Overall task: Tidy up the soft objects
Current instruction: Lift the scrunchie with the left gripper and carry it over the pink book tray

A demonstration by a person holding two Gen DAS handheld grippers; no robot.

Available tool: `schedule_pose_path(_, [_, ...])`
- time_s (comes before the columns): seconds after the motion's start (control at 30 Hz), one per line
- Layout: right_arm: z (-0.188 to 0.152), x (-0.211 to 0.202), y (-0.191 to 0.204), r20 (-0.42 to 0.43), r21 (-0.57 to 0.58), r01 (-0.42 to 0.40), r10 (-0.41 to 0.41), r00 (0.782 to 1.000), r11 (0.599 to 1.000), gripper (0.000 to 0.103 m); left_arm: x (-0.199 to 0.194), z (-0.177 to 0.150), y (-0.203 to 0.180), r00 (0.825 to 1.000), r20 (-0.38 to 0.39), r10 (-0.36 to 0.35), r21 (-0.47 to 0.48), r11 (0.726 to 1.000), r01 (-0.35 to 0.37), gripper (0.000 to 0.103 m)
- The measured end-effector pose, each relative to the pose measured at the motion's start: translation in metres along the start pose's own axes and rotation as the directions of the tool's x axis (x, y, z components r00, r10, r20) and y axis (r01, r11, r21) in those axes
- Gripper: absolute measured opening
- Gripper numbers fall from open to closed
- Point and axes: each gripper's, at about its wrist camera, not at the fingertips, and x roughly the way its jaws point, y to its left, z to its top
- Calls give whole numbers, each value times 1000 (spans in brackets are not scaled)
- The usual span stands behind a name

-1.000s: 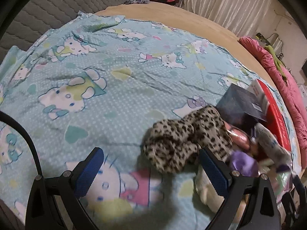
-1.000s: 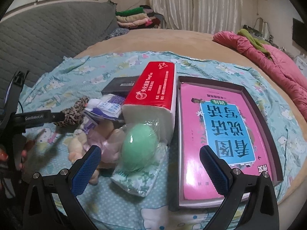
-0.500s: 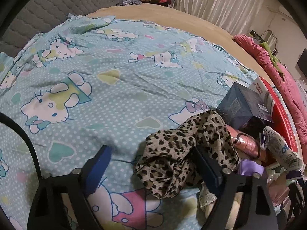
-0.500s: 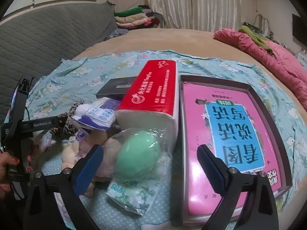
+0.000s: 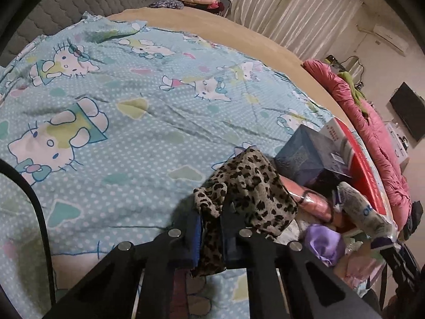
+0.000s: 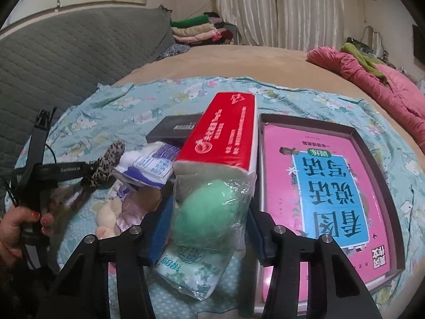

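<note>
1. A pale blue cartoon-cat sheet (image 5: pixel 127 138), dotted and lightly creased, covers a round tan bed (image 6: pixel 239 61); a grey quilted headboard (image 6: pixel 66 61) curves along it from 9 to 11 o'clock in the right wrist view.
2. Ribbed cream curtains (image 6: pixel 265 8) hang at 12 o'clock, folded clothes (image 6: pixel 196 30) stacked beside them, and a puffy pink quilt (image 6: pixel 379 79) lies at 2 o'clock.
3. The left gripper (image 5: pixel 209 228) has just been closing; its blue-padded jaws now pinch the limp leopard-print cloth (image 5: pixel 252 186), at 5 o'clock in the left wrist view, beside the clutter.
4. The right gripper (image 6: pixel 207 223) has also just been closing; its jaws press both sides of a crinkly clear bag (image 6: pixel 212 244) holding a smooth green egg-shaped sponge (image 6: pixel 207 212), at 6 o'clock.
5. A glossy red tissue pack (image 6: pixel 223 138) leans just above the bag; a flat dark tray (image 6: pixel 372 159) with a pink book (image 6: pixel 318 191) lies at 3 o'clock.
6. A hand (image 6: pixel 18 226) grips the left gripper's handle at 8 o'clock.
</note>
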Motion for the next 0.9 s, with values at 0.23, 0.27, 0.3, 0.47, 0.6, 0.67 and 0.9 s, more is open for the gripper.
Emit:
schedule_pose_path(0.23, [2, -14, -3, 32, 3, -14, 14, 999, 1000, 52, -35, -9, -14, 998, 59, 17, 36, 999, -19, 11])
schedule_pose_path(0.27, [2, -16, -3, 35, 4, -17, 17, 999, 1000, 52, -42, -10, -16, 998, 66, 11, 32, 999, -13, 11])
schedule_pose_path(0.3, [2, -19, -4, 43, 7, -21, 21, 999, 1000, 52, -49, -10, -19, 997, 74, 3, 30, 1000, -5, 11])
schedule_pose_path(0.47, [3, -34, -8, 76, 10, -27, 26, 997, 1000, 52, -85, -11, -45, 992, 120, -39, 68, 997, 31, 11])
schedule_pose_path(0.6, [6, -47, -13, 108, 16, -19, 18, 994, 1000, 52, -106, -13, -78, 988, 134, -78, 126, 990, 61, 11])
schedule_pose_path(0.67, [7, -56, -18, 127, 23, -12, 9, 992, 1000, 52, -112, -15, -92, 987, 131, -92, 152, 986, 72, 11])
schedule_pose_path(0.9, [7, -89, -44, 193, 55, 32, -42, 980, 998, 52, -124, -25, -143, 985, 117, -129, 238, 966, 98, 11])
